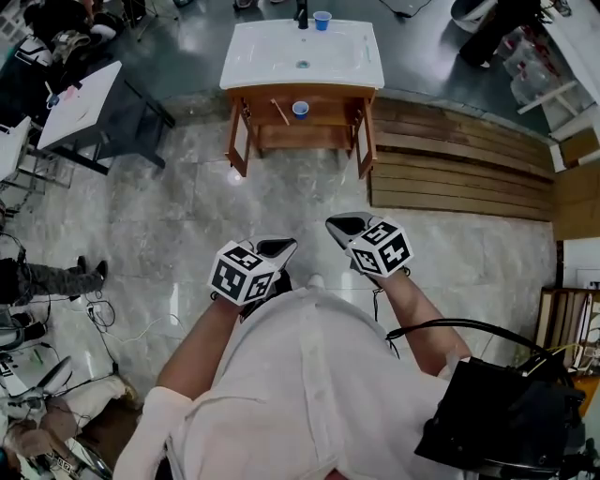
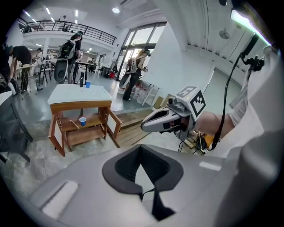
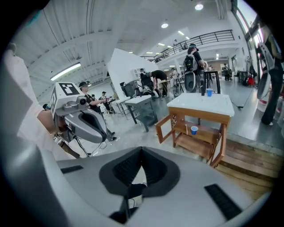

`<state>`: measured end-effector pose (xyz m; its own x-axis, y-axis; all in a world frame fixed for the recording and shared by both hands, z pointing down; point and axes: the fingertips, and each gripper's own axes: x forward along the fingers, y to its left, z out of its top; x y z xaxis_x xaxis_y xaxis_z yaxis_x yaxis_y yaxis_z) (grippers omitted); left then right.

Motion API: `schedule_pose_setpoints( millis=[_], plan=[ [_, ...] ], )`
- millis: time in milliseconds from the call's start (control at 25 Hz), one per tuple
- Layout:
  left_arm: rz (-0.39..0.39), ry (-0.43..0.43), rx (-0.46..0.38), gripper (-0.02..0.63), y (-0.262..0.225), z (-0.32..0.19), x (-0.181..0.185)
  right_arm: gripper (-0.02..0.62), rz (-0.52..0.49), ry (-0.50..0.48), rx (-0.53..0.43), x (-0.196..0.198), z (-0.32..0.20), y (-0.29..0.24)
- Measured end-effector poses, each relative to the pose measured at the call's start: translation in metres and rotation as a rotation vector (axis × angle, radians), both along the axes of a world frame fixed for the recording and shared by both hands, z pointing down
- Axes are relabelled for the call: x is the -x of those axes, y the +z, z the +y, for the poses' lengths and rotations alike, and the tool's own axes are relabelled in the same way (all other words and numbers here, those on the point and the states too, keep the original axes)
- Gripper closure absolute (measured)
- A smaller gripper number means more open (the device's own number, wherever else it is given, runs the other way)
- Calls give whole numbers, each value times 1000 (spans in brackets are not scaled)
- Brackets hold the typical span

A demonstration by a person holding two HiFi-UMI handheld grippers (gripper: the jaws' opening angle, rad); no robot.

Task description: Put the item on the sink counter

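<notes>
- The left hand-held gripper (image 1: 280, 247) has its jaws fully together, tips touching, and nothing is between them.
- The right hand-held gripper (image 1: 341, 225) is also completely closed and holds nothing.
- Both hand-held grippers hang side by side in the air above the floor (image 1: 141, 216), close in front of the person, and touch nothing.
- The sink counter (image 1: 262, 58) stands well apart from them, straight ahead.
- A blue cup (image 1: 300, 110) stands upright on the wooden shelf (image 1: 330, 112) under the white top, and a thin stick (image 1: 280, 112) lies just beside it.
- A second blue cup (image 1: 322, 20) stands on the top of the counter, at its back edge, near the dark tap (image 1: 302, 14).
</notes>
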<state>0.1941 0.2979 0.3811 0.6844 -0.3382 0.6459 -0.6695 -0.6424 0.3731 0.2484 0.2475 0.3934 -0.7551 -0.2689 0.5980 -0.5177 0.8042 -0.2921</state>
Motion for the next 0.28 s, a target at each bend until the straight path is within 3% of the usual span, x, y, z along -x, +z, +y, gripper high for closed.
schedule_pose_setpoints(
  millis=[280],
  plan=[
    [-1,13,-1,601,2,10,-12,591,-7,2,12,-13,11,7]
  ],
)
